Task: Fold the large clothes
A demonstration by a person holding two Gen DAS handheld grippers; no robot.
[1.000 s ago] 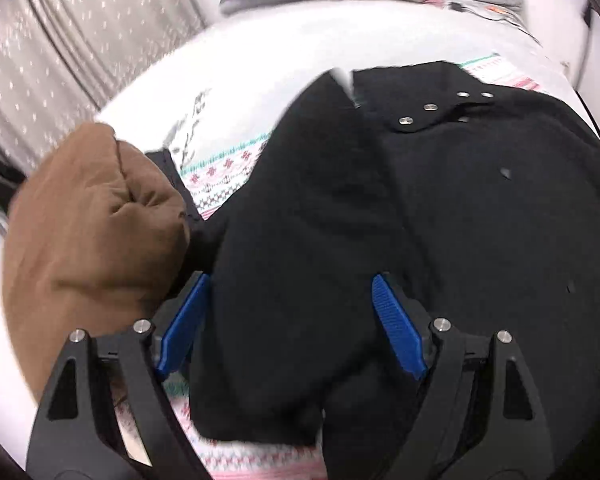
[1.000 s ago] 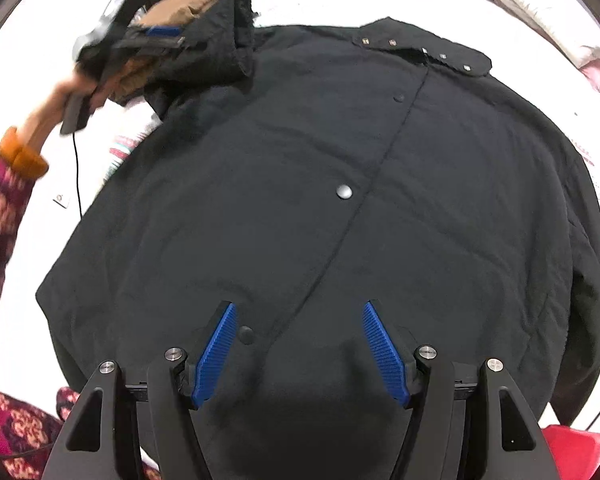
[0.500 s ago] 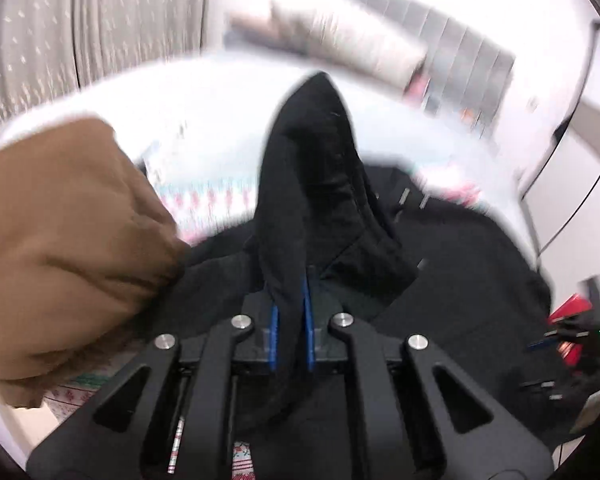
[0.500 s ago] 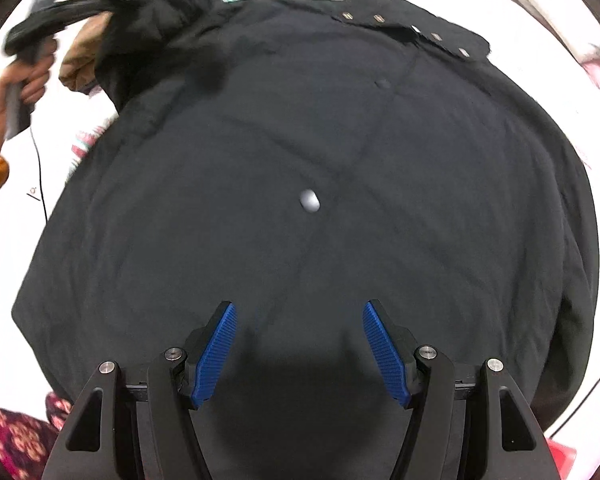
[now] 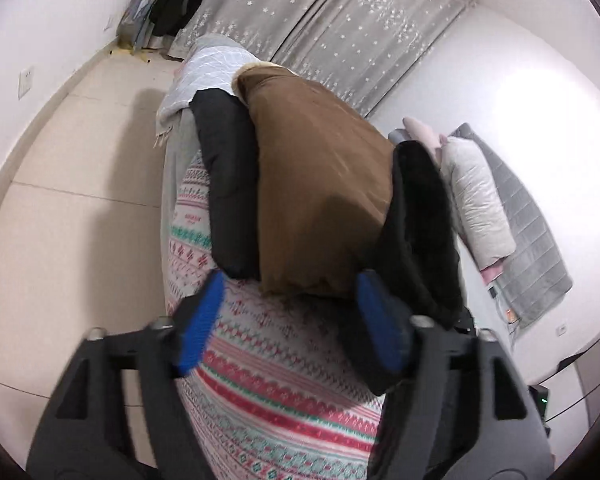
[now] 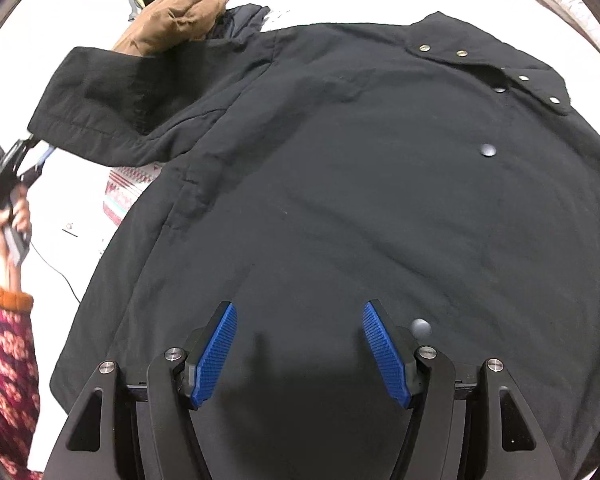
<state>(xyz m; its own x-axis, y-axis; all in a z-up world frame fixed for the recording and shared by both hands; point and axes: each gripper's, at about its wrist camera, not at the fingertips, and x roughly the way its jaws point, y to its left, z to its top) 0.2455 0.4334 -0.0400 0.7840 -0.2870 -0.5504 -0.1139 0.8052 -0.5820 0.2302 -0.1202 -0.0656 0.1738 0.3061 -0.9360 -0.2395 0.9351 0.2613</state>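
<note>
The right gripper hovers with blue pads spread wide, empty, over the hem of one large black snap-button jacket spread across the white bed. The left gripper is also parted, gripping nothing, beside the jacket's outstretched sleeve. Only the left wrist view shows the grey starred curtain; both show one brown folded garment.

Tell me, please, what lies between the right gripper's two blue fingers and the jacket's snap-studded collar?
Only the black jacket's own front panel, with one dark snap button on it; nothing else lies between the right gripper and the collar, as the right wrist view shows.
</note>
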